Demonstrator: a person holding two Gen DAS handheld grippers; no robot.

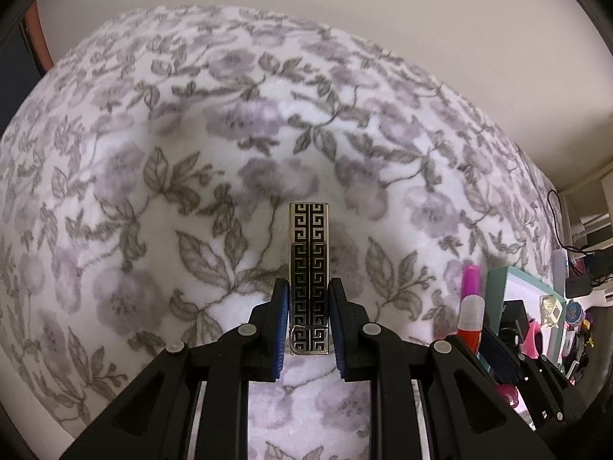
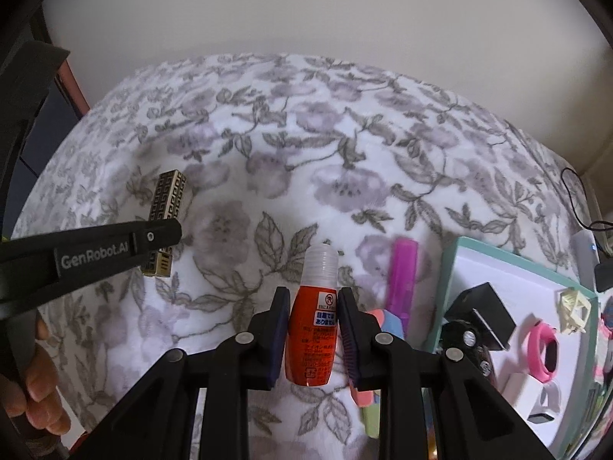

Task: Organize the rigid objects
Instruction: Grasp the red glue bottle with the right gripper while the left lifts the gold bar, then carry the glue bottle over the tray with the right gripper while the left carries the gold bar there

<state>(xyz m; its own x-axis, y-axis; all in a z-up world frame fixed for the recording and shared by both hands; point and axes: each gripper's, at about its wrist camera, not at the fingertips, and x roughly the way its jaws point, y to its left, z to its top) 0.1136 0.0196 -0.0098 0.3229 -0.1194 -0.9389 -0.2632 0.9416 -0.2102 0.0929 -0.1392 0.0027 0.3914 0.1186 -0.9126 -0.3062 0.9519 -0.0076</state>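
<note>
A: What does each gripper hold?

B: The left gripper [image 1: 308, 299] pinches a black-and-gold case [image 1: 308, 253], pads pressed on its sides, clear of the floral blanket [image 1: 153, 161]. The right gripper [image 2: 314, 318] has its jaws around an orange bottle [image 2: 312, 326] with a clear cap; whether both pads press on it I cannot tell.

A: Any room to move?

B: Plenty ahead and to the left: bare blanket up to its far edge against the pale wall [image 1: 383, 0]. To the right it is crowded. A teal-rimmed tray [image 2: 448, 280] sits near the blanket's right edge, a pink marker [image 2: 402, 272] just left of it.

A: What differs between views?

B: Only the right view shows the tray's contents, a black box [image 2: 482, 303] and a pink ring [image 2: 542, 349], plus a hand [image 2: 38, 391] at bottom left. The left view shows the case's patterned face head-on.
</note>
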